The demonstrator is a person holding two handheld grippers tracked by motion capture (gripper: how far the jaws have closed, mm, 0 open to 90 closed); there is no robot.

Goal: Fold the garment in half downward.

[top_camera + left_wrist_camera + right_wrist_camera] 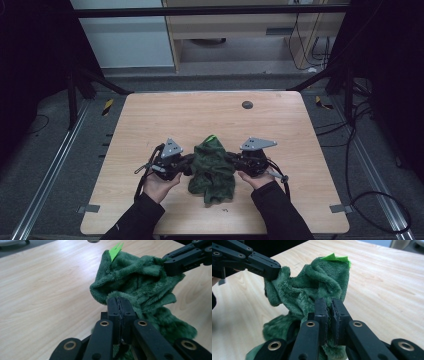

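1. High view: a dark green cloth [212, 167] sits bunched on the near middle of the wooden table [150, 120], its top raised and its lower part drooping toward the near edge. The left gripper [187, 164] meets it from the left and the right gripper [231, 160] from the right, each held in a hand. A small dark disc [247, 104] lies well apart, toward the far edge.
2. Left gripper view: the left gripper [120, 305] has its jaws pressed together on a fold of the cloth [140, 282]. The right gripper [172, 265] grips the cloth's upper right edge. A bright green tag [115, 250] sticks up from the cloth's top.
3. Right gripper view: the right gripper [329, 310] has its jaws nearly closed, with plush cloth [312, 287] pinched between them. The left gripper [272, 268] holds the cloth's upper left corner. The green tag [337, 258] sits at the top.
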